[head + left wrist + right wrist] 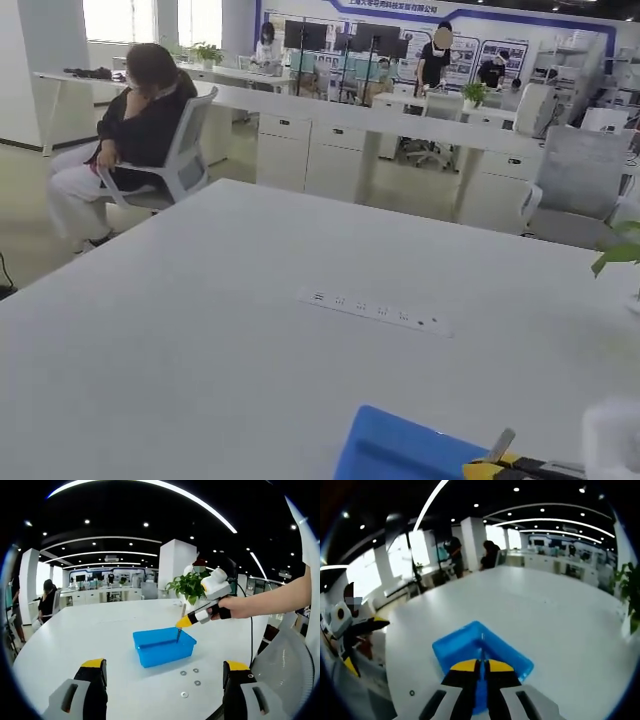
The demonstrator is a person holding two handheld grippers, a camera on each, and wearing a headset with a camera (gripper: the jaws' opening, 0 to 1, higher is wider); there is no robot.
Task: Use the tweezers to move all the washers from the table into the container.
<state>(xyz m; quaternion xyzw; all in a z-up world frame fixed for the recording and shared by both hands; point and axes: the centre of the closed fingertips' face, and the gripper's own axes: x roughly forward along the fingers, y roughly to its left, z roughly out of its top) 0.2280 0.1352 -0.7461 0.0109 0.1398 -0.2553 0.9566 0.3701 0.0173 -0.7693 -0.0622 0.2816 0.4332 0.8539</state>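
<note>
The blue container (164,647) stands on the white table (100,635), and several small washers (195,670) lie just in front of it. My right gripper (186,622), held in a hand, is shut on the metal tweezers (179,630), whose tips point down into the container. In its own view the right gripper (481,666) hangs shut above the container (465,647), with one washer (411,693) at lower left. My left gripper (165,680) is open and holds nothing, short of the washers. The head view catches the container (400,450), the tweezers (500,443) and the right gripper (492,467) at the bottom edge.
A power strip (375,312) is set into the middle of the table. A potted plant (192,585) stands beyond the container. A person sits on a chair (180,150) off the table's far left corner. Desks and other people fill the room behind.
</note>
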